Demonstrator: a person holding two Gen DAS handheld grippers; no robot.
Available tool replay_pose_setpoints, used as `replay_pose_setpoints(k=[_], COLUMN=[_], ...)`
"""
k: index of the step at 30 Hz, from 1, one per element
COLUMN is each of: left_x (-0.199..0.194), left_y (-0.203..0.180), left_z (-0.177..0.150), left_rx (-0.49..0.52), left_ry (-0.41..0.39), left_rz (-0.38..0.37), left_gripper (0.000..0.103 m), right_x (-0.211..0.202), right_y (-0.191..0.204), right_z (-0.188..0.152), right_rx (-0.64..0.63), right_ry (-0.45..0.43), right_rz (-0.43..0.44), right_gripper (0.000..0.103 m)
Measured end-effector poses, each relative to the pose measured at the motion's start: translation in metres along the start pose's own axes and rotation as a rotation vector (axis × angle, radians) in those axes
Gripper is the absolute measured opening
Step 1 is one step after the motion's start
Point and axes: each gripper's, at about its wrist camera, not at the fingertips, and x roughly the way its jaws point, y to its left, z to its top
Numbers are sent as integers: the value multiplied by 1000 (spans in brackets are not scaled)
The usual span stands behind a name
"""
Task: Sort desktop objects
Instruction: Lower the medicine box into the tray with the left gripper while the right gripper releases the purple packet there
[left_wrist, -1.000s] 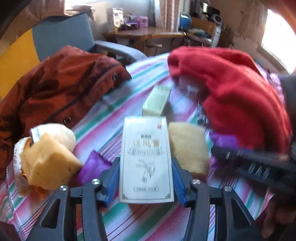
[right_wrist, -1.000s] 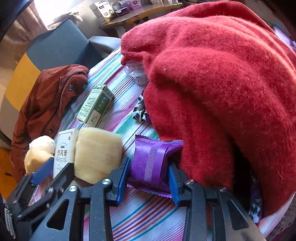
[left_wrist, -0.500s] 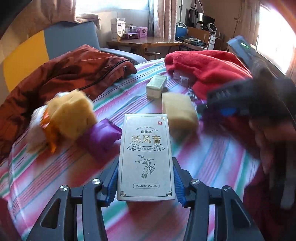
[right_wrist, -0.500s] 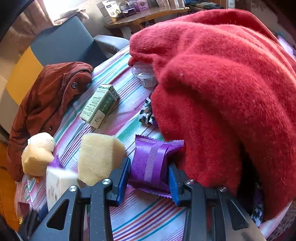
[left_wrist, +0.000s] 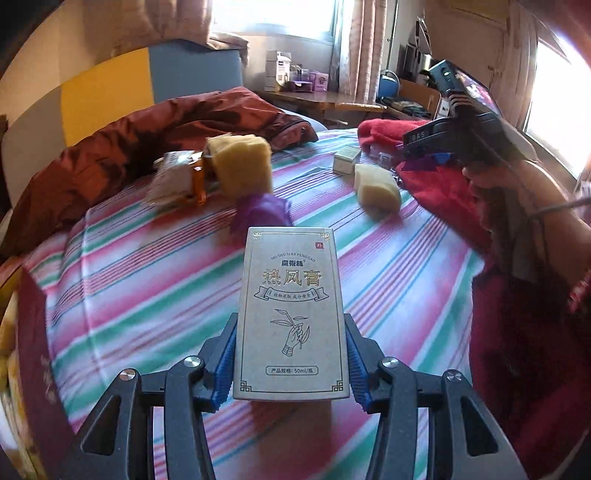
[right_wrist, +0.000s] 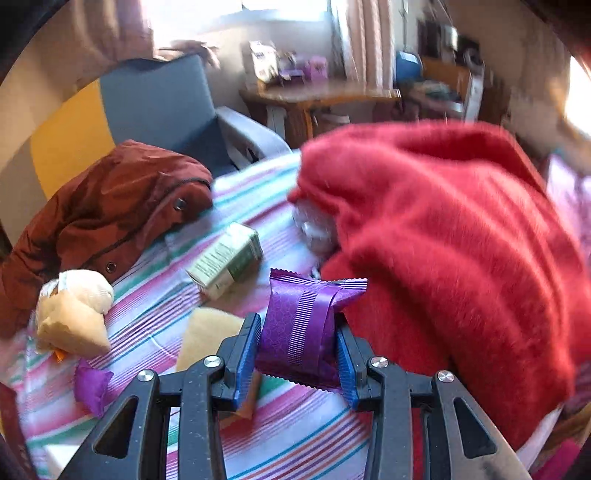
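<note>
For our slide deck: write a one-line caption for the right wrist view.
Right gripper clamps a purple snack packet above the striped cloth, beside a red sweater.

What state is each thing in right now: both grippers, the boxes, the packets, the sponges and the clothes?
Left gripper: shut on the grey box, held off the cloth.
Right gripper: shut on the purple packet, lifted.
Green box: lying on its side.
Second purple packet: lying loose.
Sponge: lying loose.
Brown jacket: crumpled.
Red sweater: heaped.
</note>
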Motion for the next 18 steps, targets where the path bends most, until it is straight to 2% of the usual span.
replay_pose_setpoints(k=[2, 10, 12, 15, 18], left_x=[-7, -45, -61, -85, -104], left_y=[3, 22, 28, 35, 49], left_z=[-7, -29, -31, -33, -39], left_rx=[6, -54, -55, -50, -83], left_ry=[-10, -51, -84, -131, -160], left_rz=[8, -22, -26, -6, 11], left_gripper=[51, 51, 51, 51, 51], right_x=[0, -24, -32, -49, -67], right_y=[6, 17, 26, 45, 76], right_z=[1, -1, 1, 1, -7], right_rx=[-37, -100, -102, -84, -120], right_ry=[-11, -99, -85, -63, -68], right_rz=[-46, -88, -52, 49, 144], right_gripper=[39, 39, 39, 39, 39])
